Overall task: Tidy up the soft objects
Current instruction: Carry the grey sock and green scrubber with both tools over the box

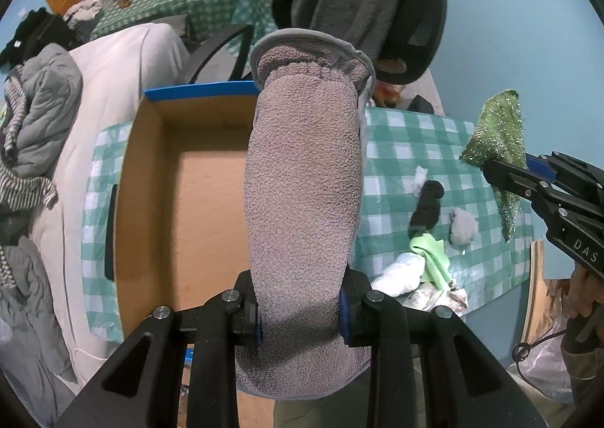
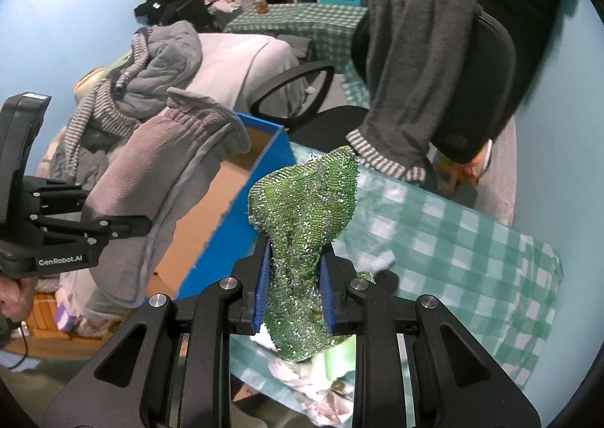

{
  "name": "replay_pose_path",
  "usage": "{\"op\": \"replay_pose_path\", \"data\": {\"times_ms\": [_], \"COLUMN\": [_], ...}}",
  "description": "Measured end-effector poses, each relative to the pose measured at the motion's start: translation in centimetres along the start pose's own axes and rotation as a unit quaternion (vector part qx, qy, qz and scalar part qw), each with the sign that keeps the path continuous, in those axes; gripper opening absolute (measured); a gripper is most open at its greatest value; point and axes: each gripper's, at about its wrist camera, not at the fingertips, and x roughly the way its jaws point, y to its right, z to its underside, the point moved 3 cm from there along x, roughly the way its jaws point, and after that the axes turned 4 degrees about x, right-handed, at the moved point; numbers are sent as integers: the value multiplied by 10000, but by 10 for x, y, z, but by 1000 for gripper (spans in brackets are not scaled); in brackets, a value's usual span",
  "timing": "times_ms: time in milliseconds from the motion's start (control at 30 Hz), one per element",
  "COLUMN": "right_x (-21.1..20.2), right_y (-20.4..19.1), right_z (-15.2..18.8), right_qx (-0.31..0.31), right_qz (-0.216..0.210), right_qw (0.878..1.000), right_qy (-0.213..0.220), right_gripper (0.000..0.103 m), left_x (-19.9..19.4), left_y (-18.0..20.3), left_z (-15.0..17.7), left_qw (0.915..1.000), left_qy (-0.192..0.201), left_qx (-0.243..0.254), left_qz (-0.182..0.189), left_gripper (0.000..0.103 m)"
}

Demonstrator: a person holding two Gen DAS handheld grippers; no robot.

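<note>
Over the box (image 1: 177, 209) on the checked surface (image 1: 415, 156), the left tool (image 1: 302, 318) is clamped on a grey mitt (image 1: 302, 178), which stands up between the blue pads with its cuff at the top. From the right wrist view the same mitt (image 2: 158, 178) hangs over the box's blue wall (image 2: 241, 216). Right tool (image 2: 294, 292) is pinched tight on a sparkly green cloth (image 2: 305, 209), held up in the air above the surface beside the box. Still lying on the surface: a black sock (image 1: 428, 207), a grey fluffy wad (image 1: 463, 227), a light green cloth (image 1: 434, 256) and a white bundle (image 1: 400, 273), all close together near the front edge. Behind sits a chair (image 2: 472, 95) with a grey garment (image 2: 411, 65) draped over its back.
</note>
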Motion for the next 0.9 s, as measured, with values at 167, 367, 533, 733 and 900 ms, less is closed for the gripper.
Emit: {"op": "replay_pose_path", "data": {"times_ms": [167,367,533,733,900], "right_x": [13,30,47,65,82], "right_y": [-22,-49,-70,-91,-106], "right_z": [-10,-20,-26,-30,-30], "right_qx": [-181,-356,-487,-591,-654], "right_qz": [-108,-239,-349,-442,-480], "right_qw": [9998,9990,9979,9966,9955], "right_qy": [-51,-126,-232,-367,-480], "right_gripper": [23,23,23,23,23], "left_x": [0,1,4,12,21], "left_y": [-20,-41,-60,-78,-89], "left_z": [6,12,16,19,20], "left_qw": [9999,9996,9992,9987,9984], "left_qy": [-12,-39,-61,-139,-231], "left_qx": [-129,-272,-377,-437,-423], "left_qz": [-39,-88,-141,-241,-296], "left_gripper": [29,29,29,29,29]}}
